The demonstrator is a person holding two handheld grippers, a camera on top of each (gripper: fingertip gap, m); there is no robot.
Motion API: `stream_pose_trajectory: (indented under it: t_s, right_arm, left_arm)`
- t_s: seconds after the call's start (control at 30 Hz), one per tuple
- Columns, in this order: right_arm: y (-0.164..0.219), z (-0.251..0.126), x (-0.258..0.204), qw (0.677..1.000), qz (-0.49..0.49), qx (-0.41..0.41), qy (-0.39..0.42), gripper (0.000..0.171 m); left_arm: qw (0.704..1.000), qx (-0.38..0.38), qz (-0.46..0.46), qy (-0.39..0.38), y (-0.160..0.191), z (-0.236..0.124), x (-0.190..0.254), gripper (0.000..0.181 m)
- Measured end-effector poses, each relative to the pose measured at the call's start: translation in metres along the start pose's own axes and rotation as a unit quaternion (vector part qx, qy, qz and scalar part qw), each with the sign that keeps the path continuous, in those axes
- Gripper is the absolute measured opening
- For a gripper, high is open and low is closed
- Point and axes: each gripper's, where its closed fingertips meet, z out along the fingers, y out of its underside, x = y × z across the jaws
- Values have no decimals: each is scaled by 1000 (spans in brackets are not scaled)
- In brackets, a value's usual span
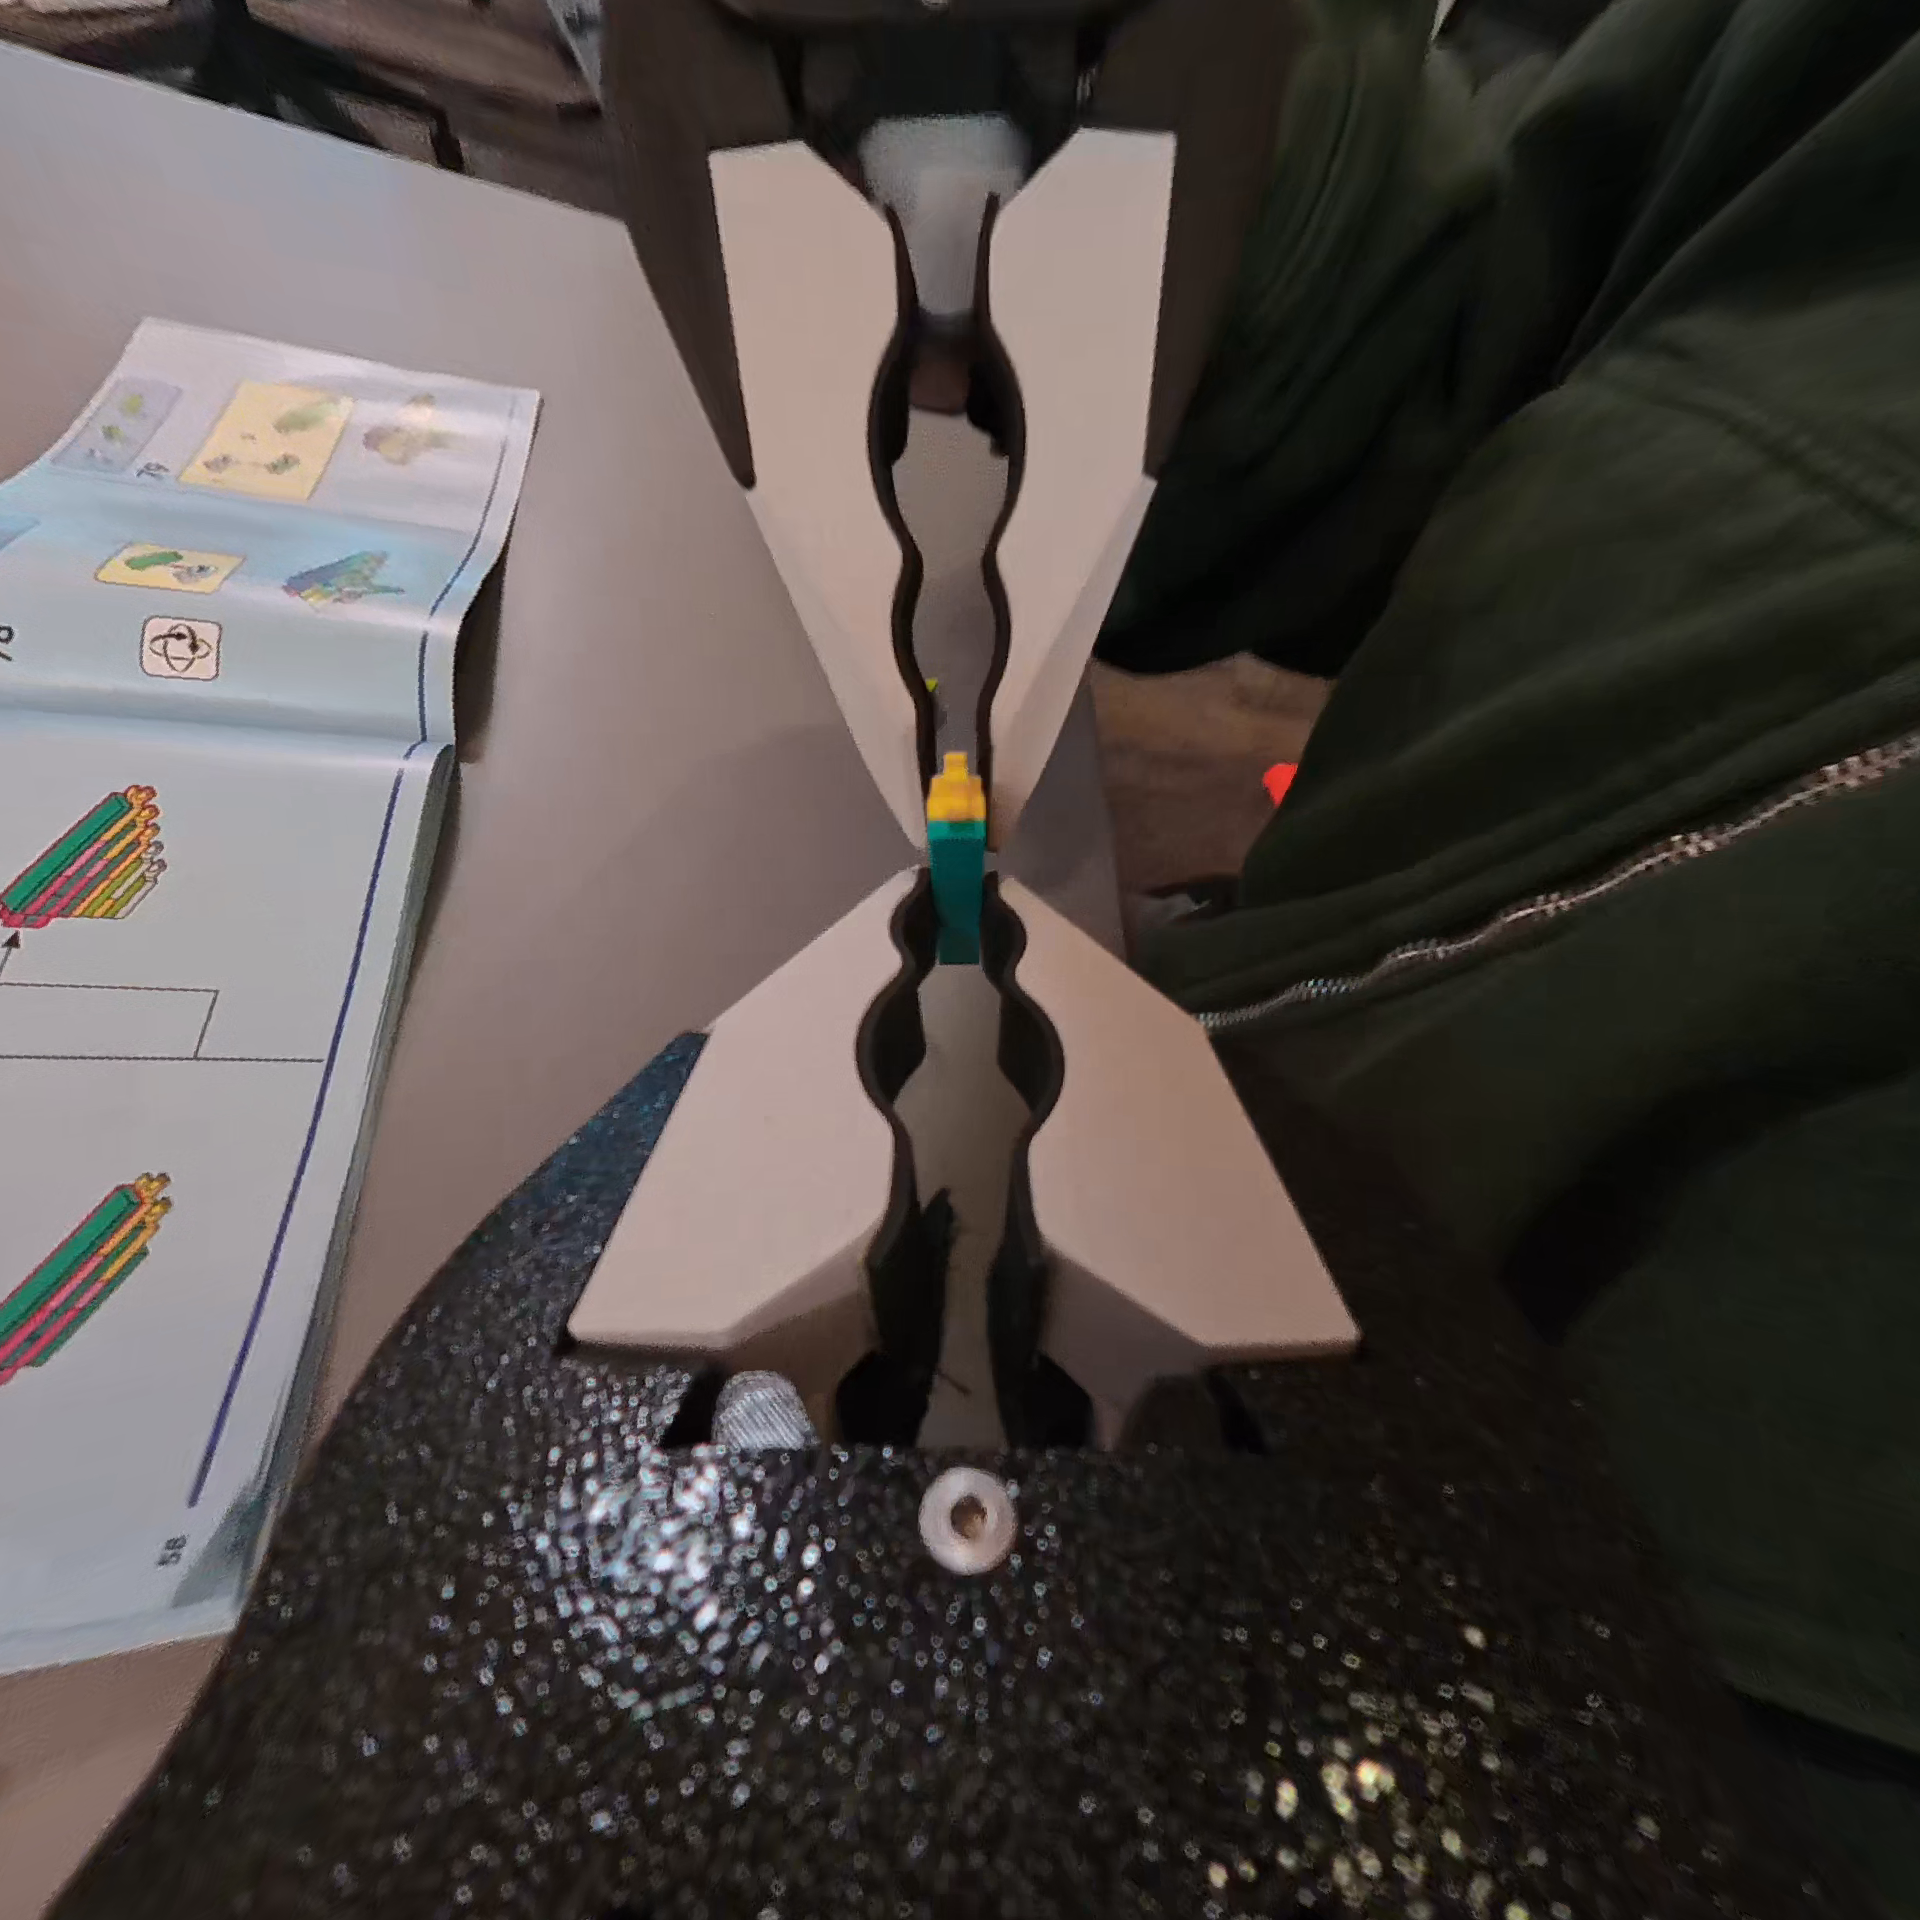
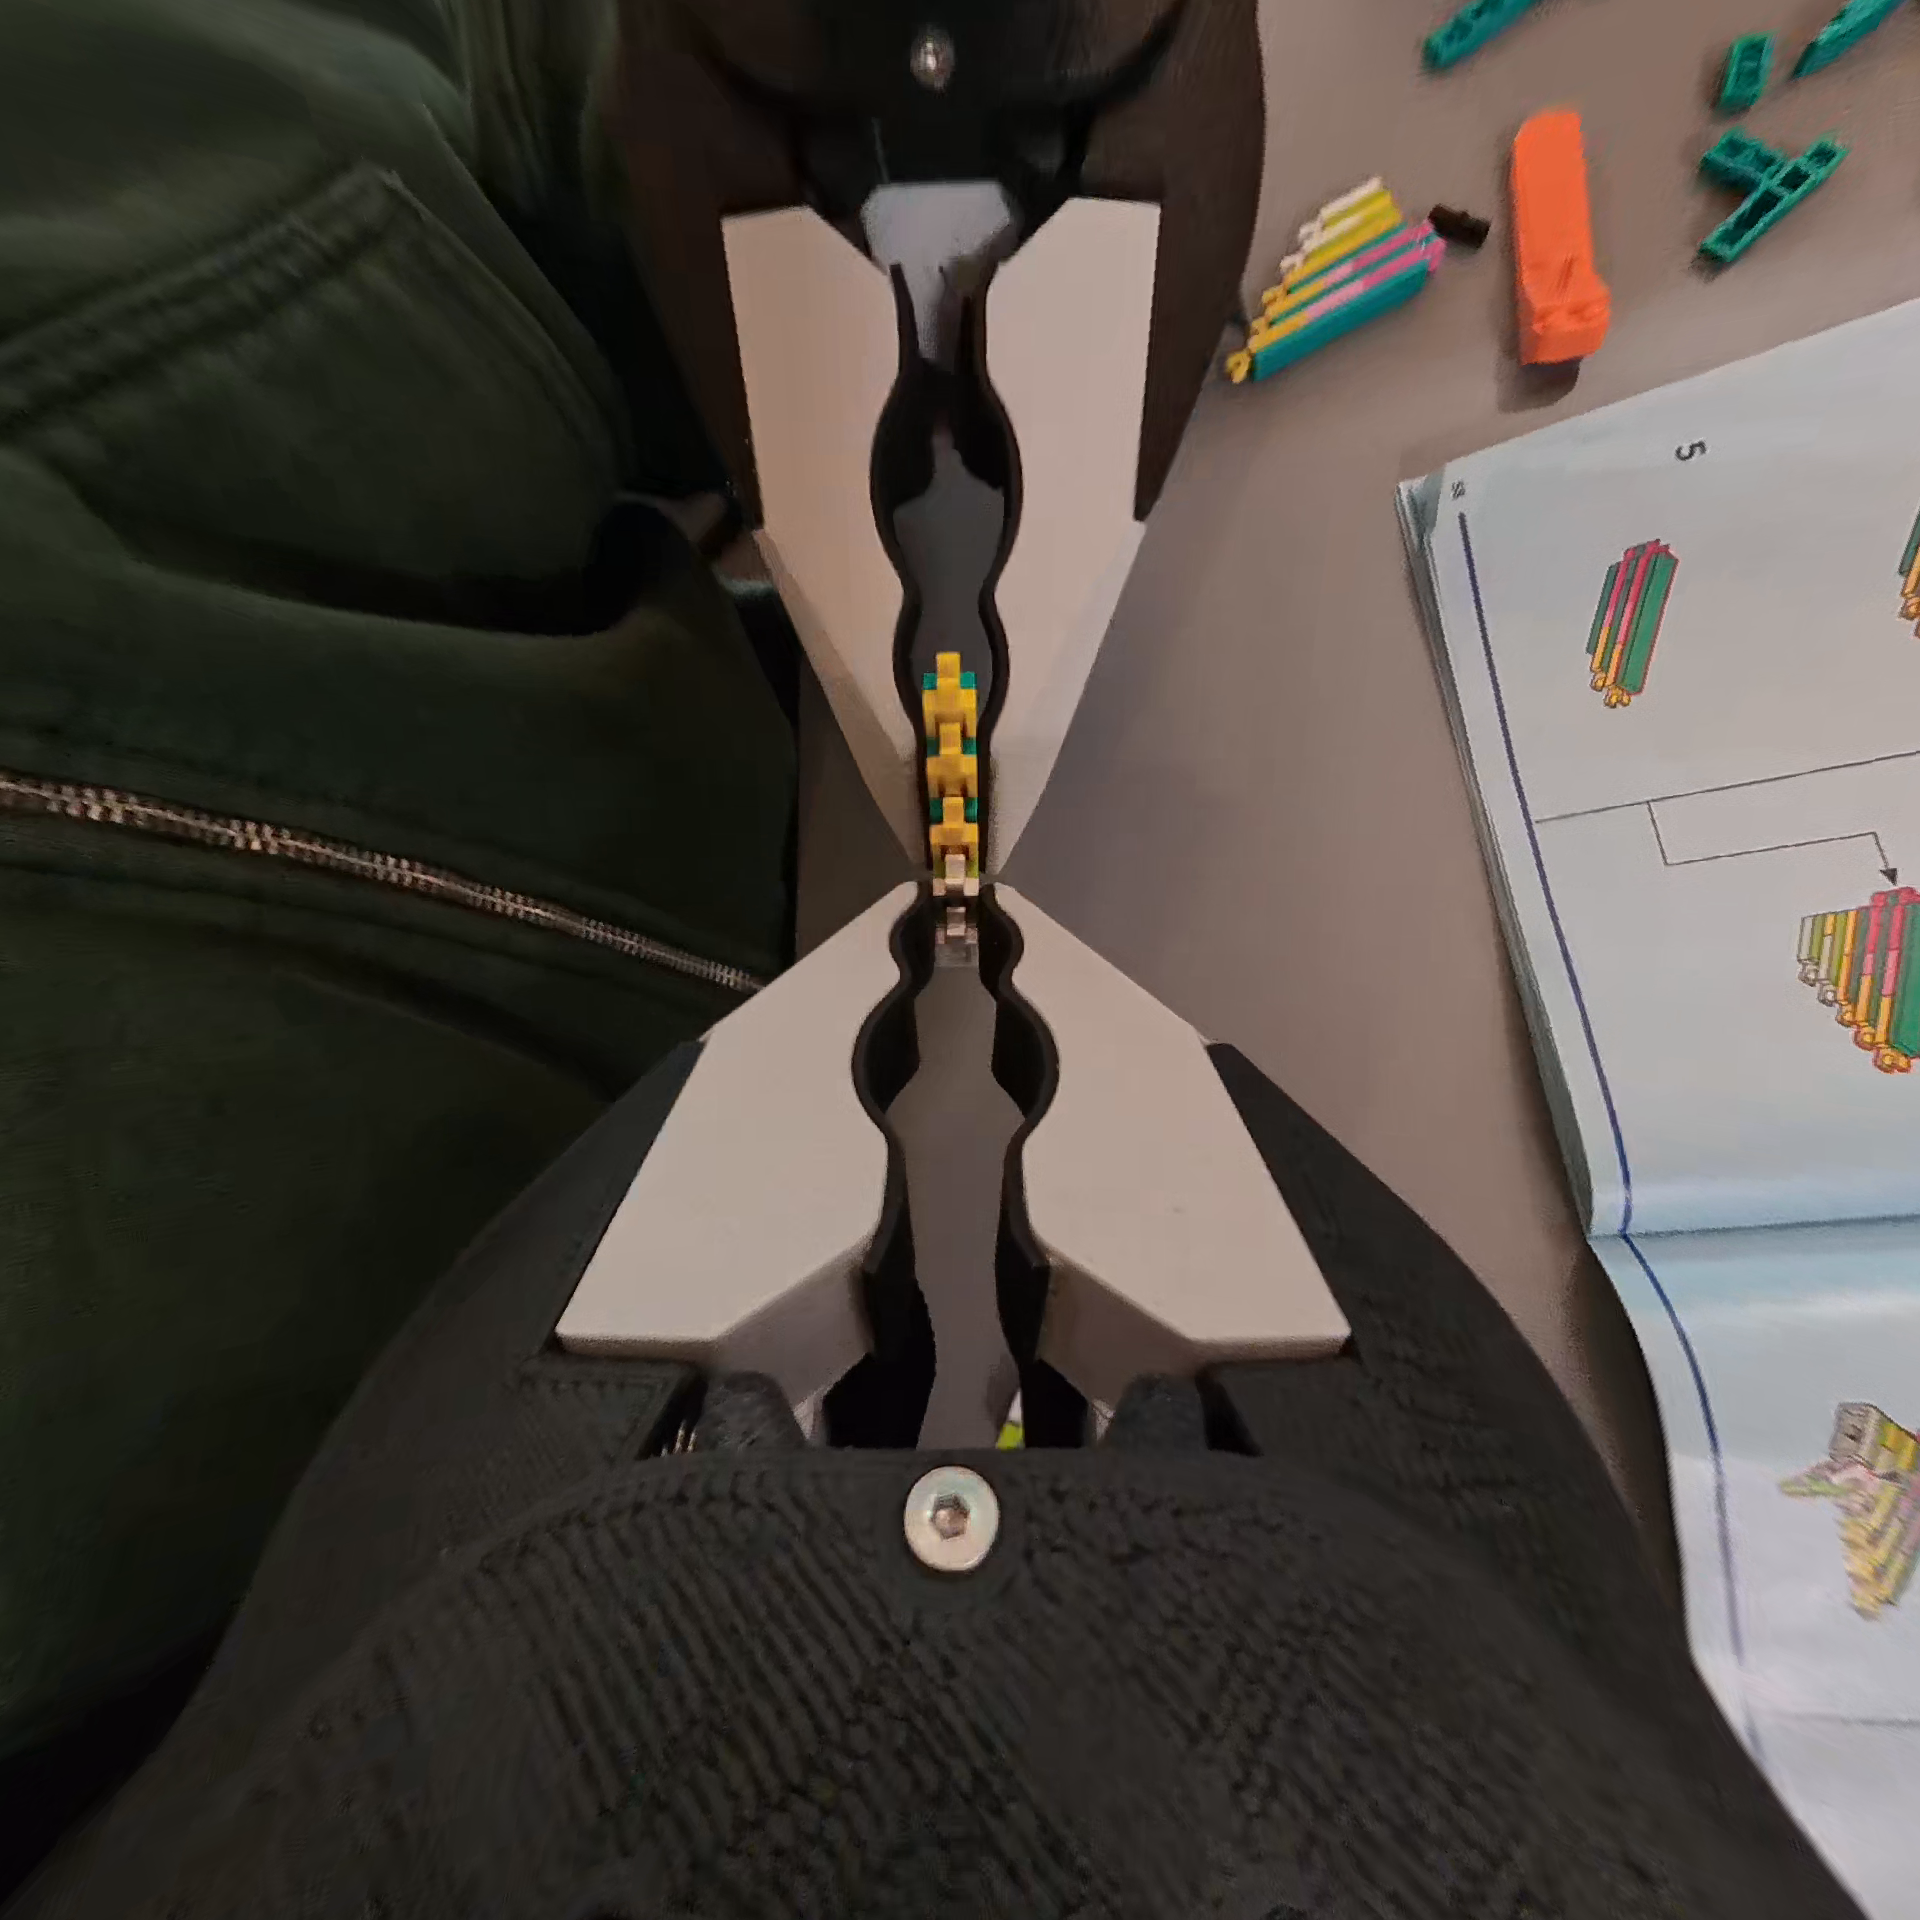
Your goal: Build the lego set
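Note:
My two grippers meet tip to tip above the grey table (image 1: 582,623). My left gripper (image 1: 956,883) is shut on a thin green lego piece (image 1: 956,894) with a yellow part (image 1: 954,795) on its far end. In the right wrist view this reads as a narrow yellow and green strip (image 2: 951,748) lying between the left gripper's fingers. My right gripper (image 2: 951,888) is shut on a small white piece (image 2: 954,920) at the near end of that strip. Whether the white piece is joined to the strip is hidden by the fingertips.
An open instruction booklet (image 1: 208,935) lies on the table; it also shows in the right wrist view (image 2: 1714,831). Beyond it lie a striped multi-coloured lego assembly (image 2: 1340,281), an orange brick separator (image 2: 1553,239) and several loose teal pieces (image 2: 1766,187). A person's dark green zipped jacket (image 2: 312,623) is close beside the grippers. Both grippers' tips are close together, under 4 cm apart. From either gripper's tips it is about 20 cm to the striped multi-coloured lego assembly (image 2: 1340,281).

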Motion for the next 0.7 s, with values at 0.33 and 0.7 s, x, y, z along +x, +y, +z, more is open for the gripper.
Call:
stream_pose_trajectory:
  t_s: [0.33, 0.7]
  right_arm:
    - [-4, -1, 5, 999, 24, 40, -4, 7]
    - [-10, -14, 5, 992, 45, 120, -18, 17]
  left_arm:
    - [995, 69, -63, 26, -17, -16, -6, 5]
    - [994, 95, -49, 31, -23, -20, -2, 5]
